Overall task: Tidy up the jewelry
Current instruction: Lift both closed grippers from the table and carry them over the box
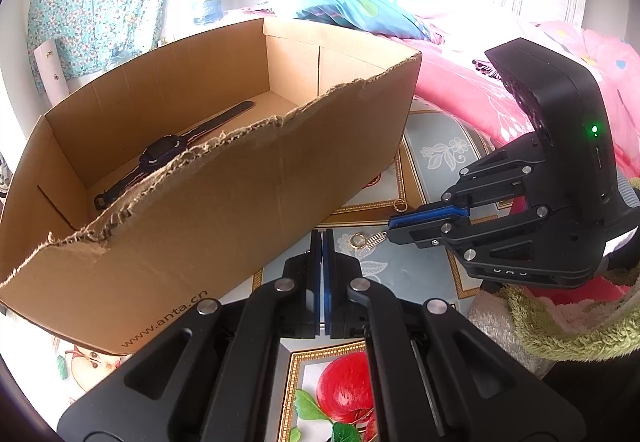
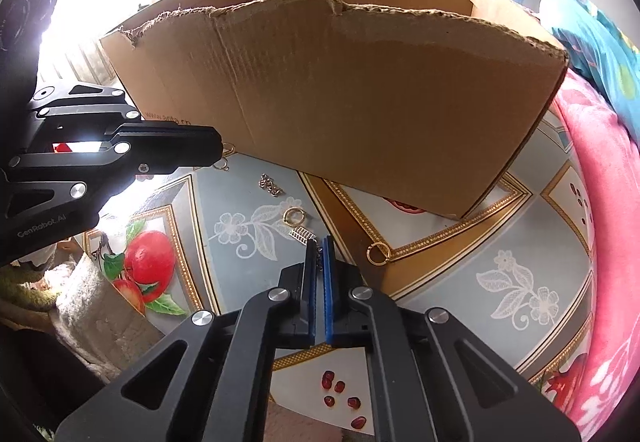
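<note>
An open cardboard box (image 1: 224,194) stands on the patterned tablecloth; it also shows in the right wrist view (image 2: 360,94). A dark wristwatch (image 1: 168,152) lies inside it. My right gripper (image 2: 319,244) is shut on a silver chain earring (image 2: 304,233) at table level; in the left wrist view the right gripper (image 1: 394,228) pinches the earring (image 1: 374,240) next to a gold ring (image 1: 357,241). Gold rings (image 2: 294,217) (image 2: 378,253) and a silver chain piece (image 2: 271,186) lie on the cloth. My left gripper (image 1: 322,238) is shut and empty, beside the box.
A pink blanket (image 1: 480,90) and blue pillow (image 1: 352,2) lie on the bed behind the table. A green fuzzy cloth (image 1: 560,322) sits at the table's near right. A floral cloth (image 1: 100,2) hangs on the wall. A second gold ring (image 1: 400,205) lies by the box corner.
</note>
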